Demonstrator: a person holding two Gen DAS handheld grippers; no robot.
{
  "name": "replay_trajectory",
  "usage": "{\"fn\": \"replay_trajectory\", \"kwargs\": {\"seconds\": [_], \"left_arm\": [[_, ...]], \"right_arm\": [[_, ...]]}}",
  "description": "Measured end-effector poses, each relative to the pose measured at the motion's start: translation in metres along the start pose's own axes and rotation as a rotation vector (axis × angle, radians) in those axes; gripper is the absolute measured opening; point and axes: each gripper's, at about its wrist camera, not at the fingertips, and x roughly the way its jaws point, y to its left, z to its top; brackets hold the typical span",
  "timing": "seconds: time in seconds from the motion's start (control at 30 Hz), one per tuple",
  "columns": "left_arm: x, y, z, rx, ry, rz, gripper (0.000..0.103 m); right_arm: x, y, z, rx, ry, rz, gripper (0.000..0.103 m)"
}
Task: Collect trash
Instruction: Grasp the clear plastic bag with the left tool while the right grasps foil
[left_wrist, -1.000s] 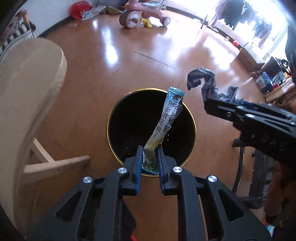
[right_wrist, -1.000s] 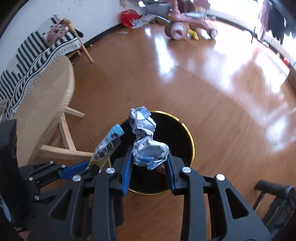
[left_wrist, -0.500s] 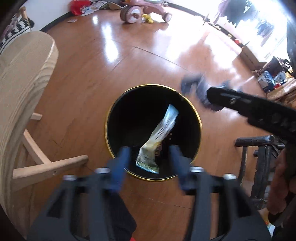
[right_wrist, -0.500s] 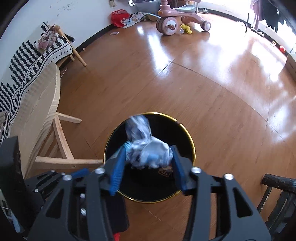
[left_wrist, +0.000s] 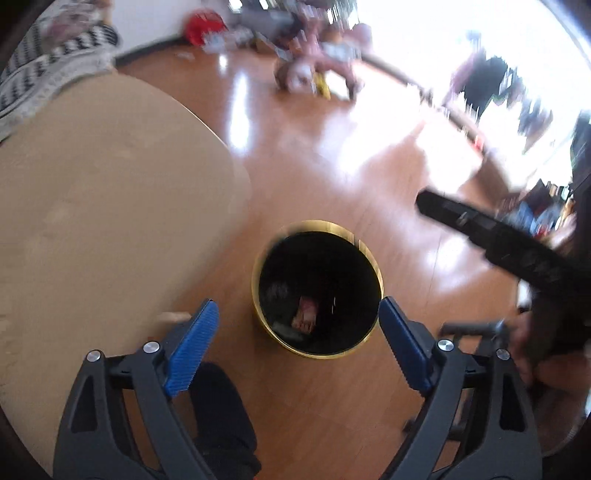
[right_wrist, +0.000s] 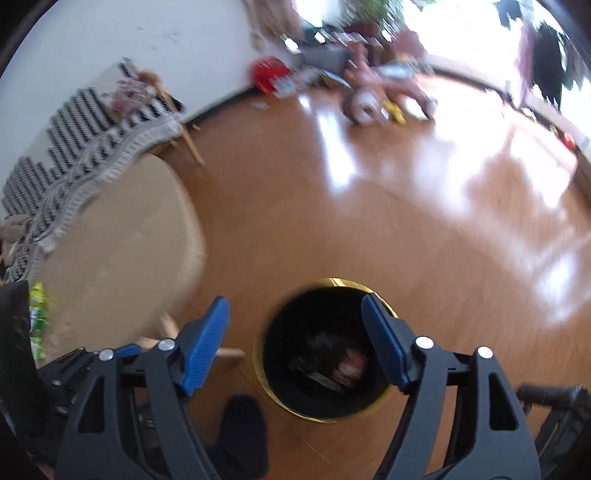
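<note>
Above the gold-rimmed bin (left_wrist: 317, 288), my left gripper (left_wrist: 298, 325) and right gripper (right_wrist: 295, 338) both stand wide, jaws opening with nothing between them. A second ago the left pinched a snack wrapper and the right a crumpled paper wad; both are now released, so this pair of drops looks done. Trash (left_wrist: 304, 315) lies at the bottom of the bin, well below and between the left fingers, blurred in both views. Beside the bin stands a wooden chair (right_wrist: 122, 254). I judge further litter must be sought next.
</note>
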Motion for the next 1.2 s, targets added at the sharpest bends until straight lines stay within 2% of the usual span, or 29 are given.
{"fn": "replay_trajectory", "kwargs": {"seconds": [0.07,0.17,0.27,0.3,0.4,0.5,0.57,0.63,0.73,0.83,1.0,1.07,1.2], "left_arm": [[-0.06,0.039,0.0,-0.022,-0.12,0.043,0.091],[-0.143,0.111,-0.019,-0.083,-0.252,0.145,0.092],[-0.207,0.186,-0.055,-0.16,-0.32,0.277,0.093],[-0.23,0.217,-0.073,-0.201,-0.333,0.326,0.093],[-0.276,0.278,-0.117,-0.284,-0.359,0.436,0.093],[-0.311,0.333,-0.161,-0.35,-0.372,0.547,0.093],[-0.327,0.365,-0.186,-0.409,-0.373,0.603,0.093],[-0.335,0.386,-0.202,-0.469,-0.395,0.607,0.093],[-0.331,0.406,-0.22,-0.528,-0.398,0.57,0.093],[-0.318,0.403,-0.216,-0.487,-0.365,0.572,0.093],[-0.288,0.382,-0.201,-0.4,-0.333,0.496,0.093],[-0.272,0.373,-0.19,-0.355,-0.317,0.498,0.093],[-0.247,0.371,-0.174,-0.315,-0.292,0.521,0.092]], "right_arm": [[-0.017,0.043,0.01,-0.038,-0.046,0.055,0.08],[-0.032,0.124,0.016,-0.125,-0.091,0.159,0.081],[-0.036,0.219,0.01,-0.224,-0.09,0.289,0.082],[-0.035,0.249,0.007,-0.256,-0.081,0.332,0.082],[-0.028,0.358,-0.018,-0.373,-0.033,0.454,0.082],[-0.021,0.445,-0.041,-0.443,0.024,0.553,0.082],[-0.017,0.495,-0.056,-0.488,0.053,0.598,0.082],[-0.013,0.531,-0.069,-0.504,0.08,0.634,0.082],[0.0,0.567,-0.085,-0.537,0.087,0.633,0.082],[0.019,0.572,-0.099,-0.558,0.096,0.612,0.081],[0.064,0.558,-0.104,-0.511,0.225,0.595,0.076],[0.078,0.553,-0.104,-0.453,0.296,0.63,0.07],[0.093,0.553,-0.106,-0.382,0.38,0.694,0.069]]}}
